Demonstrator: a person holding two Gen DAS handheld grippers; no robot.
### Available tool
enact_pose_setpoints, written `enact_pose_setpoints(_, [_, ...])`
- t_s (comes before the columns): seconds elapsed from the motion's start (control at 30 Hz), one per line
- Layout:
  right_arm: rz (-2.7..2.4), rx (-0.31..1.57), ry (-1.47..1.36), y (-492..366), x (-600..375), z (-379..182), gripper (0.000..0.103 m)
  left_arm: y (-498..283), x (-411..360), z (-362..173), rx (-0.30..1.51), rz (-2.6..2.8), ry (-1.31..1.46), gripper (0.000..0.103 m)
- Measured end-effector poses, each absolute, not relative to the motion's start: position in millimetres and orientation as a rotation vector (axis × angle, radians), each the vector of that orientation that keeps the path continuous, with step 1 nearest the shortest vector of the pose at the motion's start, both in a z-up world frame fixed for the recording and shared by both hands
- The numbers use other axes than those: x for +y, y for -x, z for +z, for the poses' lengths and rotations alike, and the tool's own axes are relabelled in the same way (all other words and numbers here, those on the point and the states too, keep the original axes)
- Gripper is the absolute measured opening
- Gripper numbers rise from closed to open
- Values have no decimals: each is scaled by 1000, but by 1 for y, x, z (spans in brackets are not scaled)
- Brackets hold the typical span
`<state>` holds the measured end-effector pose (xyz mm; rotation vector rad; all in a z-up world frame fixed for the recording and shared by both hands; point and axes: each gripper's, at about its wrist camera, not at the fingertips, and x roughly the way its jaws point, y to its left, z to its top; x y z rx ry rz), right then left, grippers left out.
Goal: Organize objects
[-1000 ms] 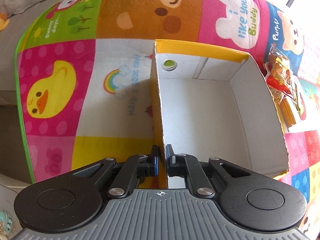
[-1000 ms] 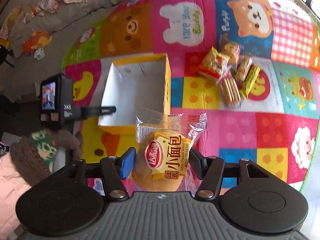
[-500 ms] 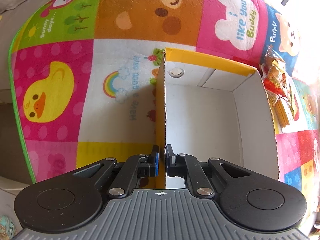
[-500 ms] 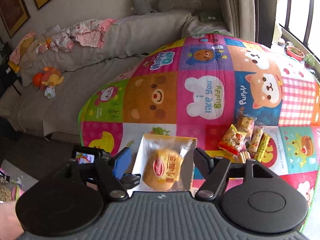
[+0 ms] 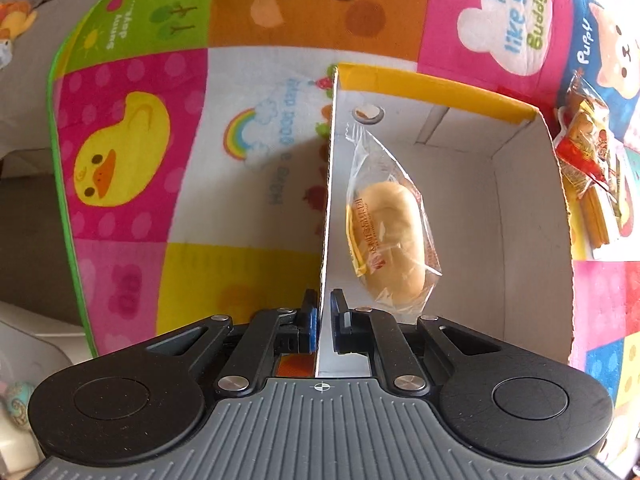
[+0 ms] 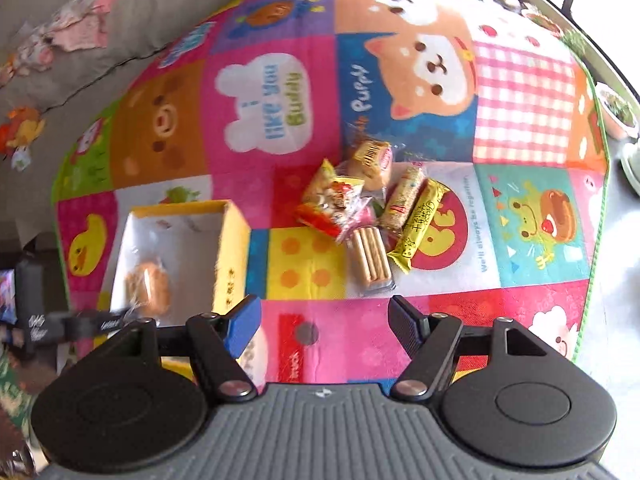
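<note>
My left gripper (image 5: 324, 316) is shut on the left wall of the yellow-and-white cardboard box (image 5: 532, 216). A wrapped bread bun (image 5: 386, 236) lies inside the box by that wall. In the right wrist view the box (image 6: 232, 248) stands at the left with the bun (image 6: 149, 288) in it. My right gripper (image 6: 325, 322) is open and empty above the mat. A pile of snack packets (image 6: 372, 216) lies on the mat ahead of it, right of the box; it also shows at the right edge of the left wrist view (image 5: 592, 168).
A colourful cartoon play mat (image 6: 520, 92) covers a round surface. A grey sofa with cushions and soft toys (image 6: 60, 40) stands behind. The left gripper's handle (image 6: 44, 320) shows at the left of the right wrist view. Potted plants (image 6: 616, 112) stand at the right.
My right gripper opened and let go of the bread bun, which now lies in the box. It then swung right towards the snack pile. My left gripper kept its hold on the box wall.
</note>
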<state>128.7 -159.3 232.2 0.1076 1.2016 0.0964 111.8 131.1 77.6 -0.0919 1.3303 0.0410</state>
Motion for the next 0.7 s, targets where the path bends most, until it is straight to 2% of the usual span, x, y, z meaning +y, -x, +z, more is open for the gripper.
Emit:
enact_pose_setpoints(0.23, [78, 1236, -80, -165, -160, 164, 71, -106, 115, 82, 1330, 0, 63, 9])
enact_pose_setpoints(0.5, [-26, 1261, -166, -201, -150, 134, 71, -112, 112, 79, 1328, -49, 0, 8])
enact_pose_setpoints(0.57, [-22, 1261, -185, -218, -141, 127, 71, -112, 120, 79, 1341, -21, 68, 8])
enact_pose_setpoints(0.63, [-33, 1262, -149, -238, -127, 117, 76, -111, 124, 78, 1358, -17, 120, 8])
enact_pose_setpoints(0.7, [-66, 1262, -123, -256, -115, 103, 76, -109, 122, 76, 1357, -25, 109, 8])
